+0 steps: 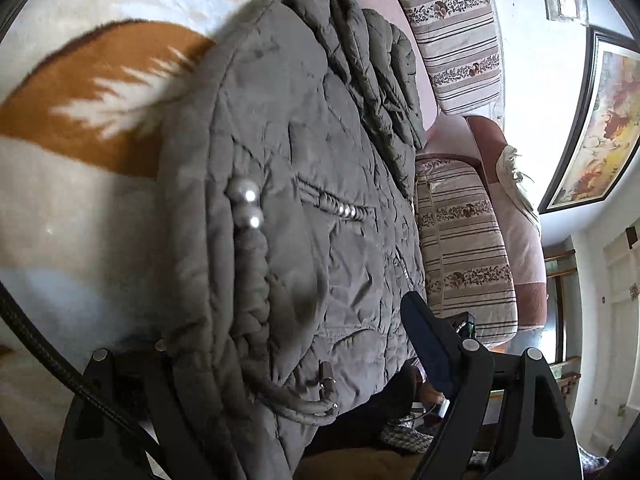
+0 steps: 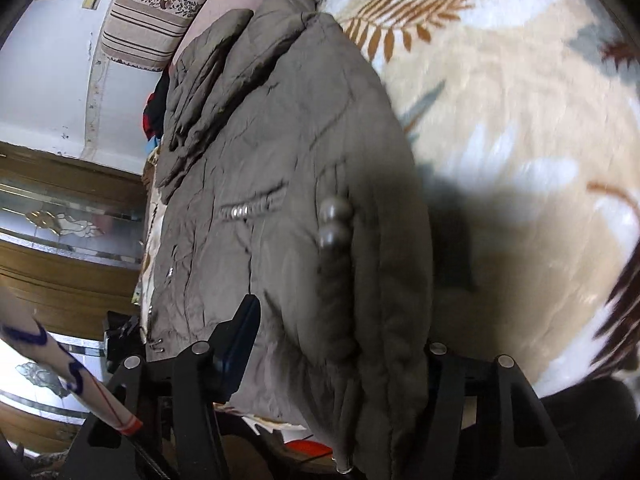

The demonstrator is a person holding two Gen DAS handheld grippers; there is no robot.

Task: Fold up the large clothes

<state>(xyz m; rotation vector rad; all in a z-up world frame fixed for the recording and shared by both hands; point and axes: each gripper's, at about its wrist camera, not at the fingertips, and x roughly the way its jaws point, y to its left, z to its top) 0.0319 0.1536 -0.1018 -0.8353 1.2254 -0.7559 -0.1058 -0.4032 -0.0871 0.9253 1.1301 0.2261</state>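
Observation:
A grey quilted jacket [image 1: 304, 168] with pearl beads [image 1: 246, 206] and a drawcord [image 1: 296, 400] lies on a cream blanket with brown leaf print [image 1: 80, 120]. It also shows in the right wrist view [image 2: 280, 160]. My left gripper [image 1: 288, 360] is closed on the jacket's hem; the fabric fills the gap between its fingers [image 1: 428, 340]. My right gripper [image 2: 340, 340] is closed on the jacket's edge the same way, with one blue-padded finger [image 2: 240, 336] on top of the fabric and the other hidden under it.
Striped floral cushions [image 1: 460, 40] lean along the sofa back beyond the jacket. A framed painting [image 1: 600, 128] hangs on the wall. A wooden cabinet with glass panels [image 2: 60, 220] stands to the left in the right wrist view. The blanket [image 2: 500, 140] spreads to the right.

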